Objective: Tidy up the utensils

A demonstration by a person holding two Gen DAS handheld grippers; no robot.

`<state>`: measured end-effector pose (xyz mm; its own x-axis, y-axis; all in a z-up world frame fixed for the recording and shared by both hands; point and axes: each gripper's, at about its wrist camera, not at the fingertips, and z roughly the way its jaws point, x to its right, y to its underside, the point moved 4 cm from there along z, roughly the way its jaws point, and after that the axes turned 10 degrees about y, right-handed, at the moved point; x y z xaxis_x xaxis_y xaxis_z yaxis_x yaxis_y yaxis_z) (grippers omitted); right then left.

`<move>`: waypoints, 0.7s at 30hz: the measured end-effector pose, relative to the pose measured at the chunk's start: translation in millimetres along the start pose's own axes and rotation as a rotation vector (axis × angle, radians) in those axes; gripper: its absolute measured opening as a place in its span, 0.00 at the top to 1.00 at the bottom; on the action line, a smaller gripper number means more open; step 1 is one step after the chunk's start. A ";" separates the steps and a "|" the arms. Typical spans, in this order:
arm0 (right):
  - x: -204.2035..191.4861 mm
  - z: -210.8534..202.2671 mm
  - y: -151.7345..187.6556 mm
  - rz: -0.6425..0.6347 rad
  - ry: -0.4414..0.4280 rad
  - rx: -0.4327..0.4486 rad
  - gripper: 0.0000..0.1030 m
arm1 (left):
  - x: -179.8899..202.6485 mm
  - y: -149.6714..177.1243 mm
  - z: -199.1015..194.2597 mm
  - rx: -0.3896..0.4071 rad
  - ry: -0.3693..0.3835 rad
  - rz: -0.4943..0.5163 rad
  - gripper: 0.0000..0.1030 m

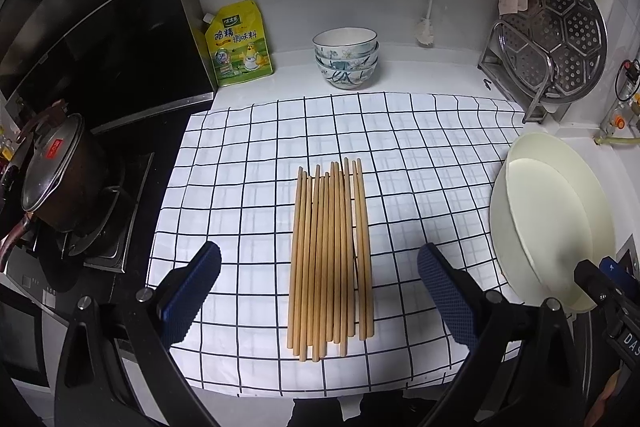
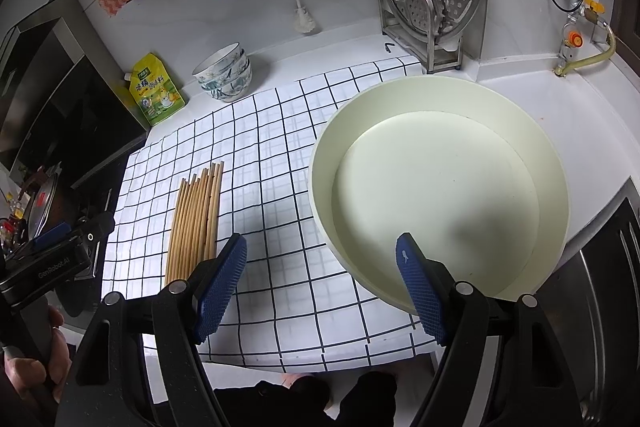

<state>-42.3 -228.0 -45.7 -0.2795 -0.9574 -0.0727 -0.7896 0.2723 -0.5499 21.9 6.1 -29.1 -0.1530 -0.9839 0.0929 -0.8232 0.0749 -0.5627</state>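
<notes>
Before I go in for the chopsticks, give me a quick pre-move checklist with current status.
1. Left gripper open, fingers either side of the chopsticks: ok.
2. Right gripper open and holding nothing: ok.
3. Chopsticks bundled lengthwise on the checked cloth: ok.
4. Chopstick ends flush: not ok, staggered.
5. Cream basin holds nothing: ok.
6. Stacked bowls apart from the chopsticks: ok.

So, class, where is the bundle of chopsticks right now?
The chopsticks lie side by side on the checked cloth, centred ahead of the open left claw in its view, with the cream basin to their right.
</notes>
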 end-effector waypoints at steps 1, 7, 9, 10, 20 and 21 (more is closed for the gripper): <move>0.1 -2.2 1.1 -0.001 0.000 0.004 0.28 | 0.2 -0.2 -0.3 0.000 -0.001 0.001 0.06; -0.3 -1.8 1.1 -0.002 -0.001 0.005 0.28 | 0.0 -0.5 -1.2 0.003 0.000 0.002 0.06; 0.0 -2.8 1.0 -0.001 -0.002 0.006 0.28 | -0.1 -0.5 -1.2 0.003 0.000 0.002 0.06; 0.0 -2.8 1.0 -0.001 -0.002 0.005 0.28 | -0.3 -0.1 -1.4 0.004 0.000 0.002 0.06; -0.2 -4.2 2.0 -0.001 -0.004 0.005 0.28 | -0.1 0.9 -1.8 0.006 0.000 0.003 0.06; -0.1 -4.7 1.9 0.000 -0.004 0.005 0.28 | -0.1 1.0 -1.8 0.006 0.000 0.003 0.06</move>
<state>-46.3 -227.0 -42.8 -0.2772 -0.9578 -0.0757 -0.7871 0.2716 -0.5539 20.1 6.5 -28.2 -0.1557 -0.9836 0.0916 -0.8198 0.0769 -0.5675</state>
